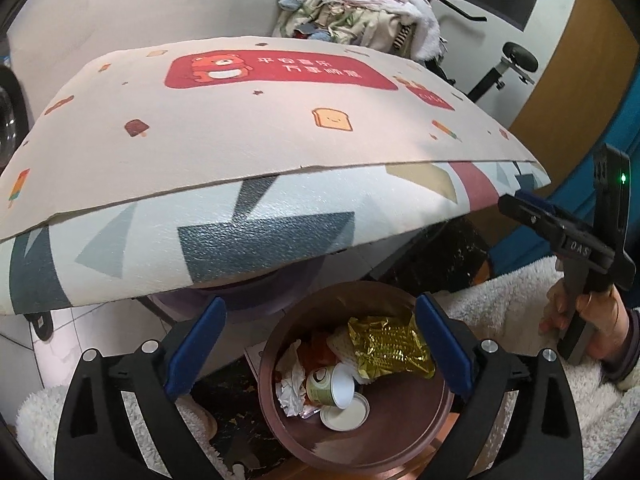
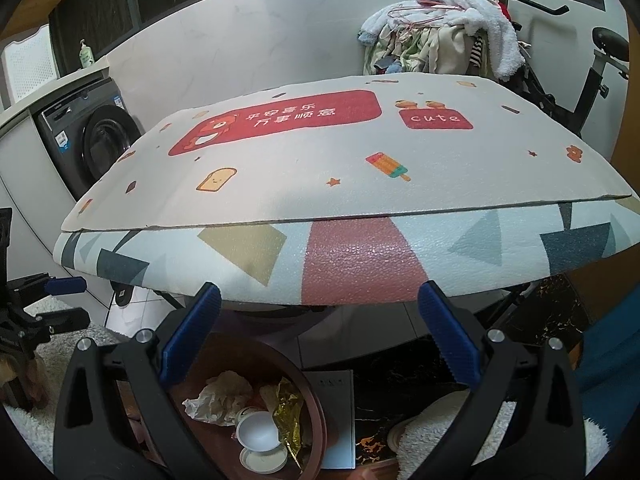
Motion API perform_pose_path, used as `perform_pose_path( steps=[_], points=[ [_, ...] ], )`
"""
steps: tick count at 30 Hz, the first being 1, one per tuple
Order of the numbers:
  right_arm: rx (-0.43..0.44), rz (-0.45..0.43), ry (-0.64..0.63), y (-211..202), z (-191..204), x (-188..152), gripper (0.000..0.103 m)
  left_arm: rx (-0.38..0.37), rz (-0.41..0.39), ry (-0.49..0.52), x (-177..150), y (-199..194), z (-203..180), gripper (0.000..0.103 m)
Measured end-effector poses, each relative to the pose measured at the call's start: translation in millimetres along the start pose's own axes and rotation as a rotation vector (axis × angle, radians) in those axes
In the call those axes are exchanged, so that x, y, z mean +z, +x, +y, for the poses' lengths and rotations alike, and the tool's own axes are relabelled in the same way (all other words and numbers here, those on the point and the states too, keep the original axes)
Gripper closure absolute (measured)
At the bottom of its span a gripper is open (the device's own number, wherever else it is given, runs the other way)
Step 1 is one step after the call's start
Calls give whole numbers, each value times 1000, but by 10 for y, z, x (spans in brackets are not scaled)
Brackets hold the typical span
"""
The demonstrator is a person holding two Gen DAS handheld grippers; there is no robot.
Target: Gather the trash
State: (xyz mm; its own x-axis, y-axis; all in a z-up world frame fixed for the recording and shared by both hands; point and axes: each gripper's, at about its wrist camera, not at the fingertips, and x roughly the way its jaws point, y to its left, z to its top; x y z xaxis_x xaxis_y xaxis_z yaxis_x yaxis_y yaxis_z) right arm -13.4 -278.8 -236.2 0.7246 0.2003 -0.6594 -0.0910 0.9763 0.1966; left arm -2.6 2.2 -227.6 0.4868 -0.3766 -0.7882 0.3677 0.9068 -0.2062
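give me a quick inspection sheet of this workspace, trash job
surface: table mat with cartoon prints, nothing lying on it
job's things: brown bin under the table edge holds a gold wrapper, a green cup on its side, a round lid and crumpled tissue
clutter: clothes pile behind the table
grippers: left gripper open above the bin, nothing between the jaws; right gripper open, holding nothing
cables: nothing seen
surroundings: washing machine, exercise bike, fluffy white rug
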Motion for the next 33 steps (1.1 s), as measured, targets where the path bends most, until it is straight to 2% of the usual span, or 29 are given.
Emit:
perform_pose_path(
  steps=[10,18,21,24,27,30,33],
  points=[
    [-10,-5,-42,-18,83,-4,6,15,-46,-19,27,-98,43,9],
    [-17,-5,-71,-105,203,83,6,46,-126,-31,155,-347,110,8],
    [-17,2,-57,-175,229,216,6,107,-177,-7,263,-516,100,8],
    [-31,-18,-47,-306,269,433,6,155,-260,37,442,-762,43,6],
    [-48,-33,-48,-455,336,695,6,167,-312,46,622,-956,4,6],
    [-49,-87,-80,-681,447,973,6,179,-385,50,824,-1208,-69,6],
    [-49,-125,-104,-842,533,1158,6,223,-442,79,972,-1407,-180,6]
  ],
)
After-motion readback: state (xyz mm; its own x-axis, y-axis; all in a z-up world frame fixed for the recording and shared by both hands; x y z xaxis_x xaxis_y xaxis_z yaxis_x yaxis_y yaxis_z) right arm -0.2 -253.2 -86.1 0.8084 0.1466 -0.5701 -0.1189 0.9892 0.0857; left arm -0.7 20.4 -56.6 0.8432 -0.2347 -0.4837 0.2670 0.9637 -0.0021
